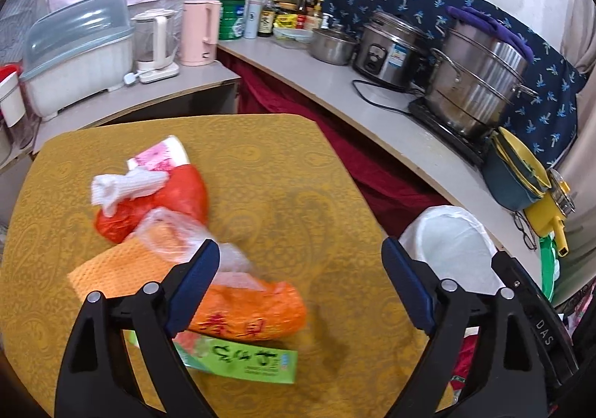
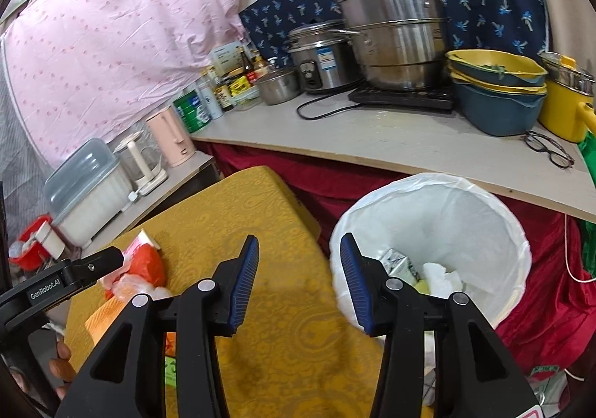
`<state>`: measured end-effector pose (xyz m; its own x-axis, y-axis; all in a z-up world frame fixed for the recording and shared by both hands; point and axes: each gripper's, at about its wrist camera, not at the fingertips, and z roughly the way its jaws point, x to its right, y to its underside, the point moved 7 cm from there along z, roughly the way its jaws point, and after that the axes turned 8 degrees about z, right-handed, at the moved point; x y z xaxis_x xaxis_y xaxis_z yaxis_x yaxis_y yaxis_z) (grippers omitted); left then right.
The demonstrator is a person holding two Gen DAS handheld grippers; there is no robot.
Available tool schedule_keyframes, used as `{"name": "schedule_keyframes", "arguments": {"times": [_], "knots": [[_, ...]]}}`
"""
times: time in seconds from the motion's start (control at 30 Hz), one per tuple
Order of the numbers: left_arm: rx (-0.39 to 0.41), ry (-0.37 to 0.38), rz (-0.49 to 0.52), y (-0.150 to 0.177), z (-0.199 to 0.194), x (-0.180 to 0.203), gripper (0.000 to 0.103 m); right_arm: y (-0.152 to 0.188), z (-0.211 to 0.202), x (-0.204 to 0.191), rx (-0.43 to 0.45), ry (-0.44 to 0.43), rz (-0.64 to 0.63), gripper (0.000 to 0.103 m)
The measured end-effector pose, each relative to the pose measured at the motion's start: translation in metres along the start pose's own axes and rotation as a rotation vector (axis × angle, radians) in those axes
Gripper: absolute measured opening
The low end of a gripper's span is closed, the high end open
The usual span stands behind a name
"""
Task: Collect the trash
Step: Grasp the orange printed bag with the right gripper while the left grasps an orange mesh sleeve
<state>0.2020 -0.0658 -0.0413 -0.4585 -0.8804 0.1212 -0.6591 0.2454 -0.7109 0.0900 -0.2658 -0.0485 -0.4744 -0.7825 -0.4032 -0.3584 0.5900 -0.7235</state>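
Trash lies on the yellow-clothed table [image 1: 283,164]: a red plastic bag [image 1: 178,198] with a white crumpled tissue [image 1: 126,187] on it, an orange cloth [image 1: 111,269], clear plastic [image 1: 175,231], an orange packet [image 1: 249,310] and a green box [image 1: 246,362]. My left gripper [image 1: 300,287] is open just above the orange packet. A white-lined trash bin [image 2: 432,243] stands right of the table with some trash inside. My right gripper [image 2: 300,280] is open and empty, between table edge and bin. The left gripper's body also shows in the right wrist view [image 2: 74,276].
A counter [image 2: 372,142] behind holds steel pots [image 2: 395,27], a rice cooker [image 2: 320,56], stacked bowls [image 2: 495,94], glasses [image 2: 551,149], bottles and kettles [image 1: 197,34]. A red cloth [image 1: 372,172] hangs under the counter. A dish box [image 1: 74,53] stands far left.
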Motion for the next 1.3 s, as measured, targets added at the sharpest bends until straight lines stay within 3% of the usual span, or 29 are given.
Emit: {"name": "schedule_keyframes", "arguments": {"times": [0.43,0.7,0.93,1.2,1.23,1.3], "knots": [[-0.045,-0.145,-0.05,0.044,-0.014,-0.108,0.09,0.066,0.03,-0.079,-0.136,-0.085,-0.106,0.055],[-0.091,-0.196,-0.111,0.074,-0.015,-0.165,0.094,0.1,0.054,-0.106,-0.196,-0.106,-0.147,0.069],[-0.139,-0.156,-0.194,0.095,0.0,-0.197,0.094,0.123,0.076,-0.117,-0.244,-0.101,-0.173,0.076],[-0.162,-0.078,-0.231,0.102,0.023,-0.198,0.094,0.144,0.099,-0.121,-0.305,-0.098,-0.194,0.076],[-0.16,-0.073,-0.23,0.102,0.025,-0.198,0.094,0.145,0.1,-0.121,-0.309,-0.098,-0.196,0.076],[-0.156,-0.072,-0.221,0.1,0.028,-0.196,0.091,0.148,0.104,-0.122,-0.322,-0.099,-0.202,0.064]]}}
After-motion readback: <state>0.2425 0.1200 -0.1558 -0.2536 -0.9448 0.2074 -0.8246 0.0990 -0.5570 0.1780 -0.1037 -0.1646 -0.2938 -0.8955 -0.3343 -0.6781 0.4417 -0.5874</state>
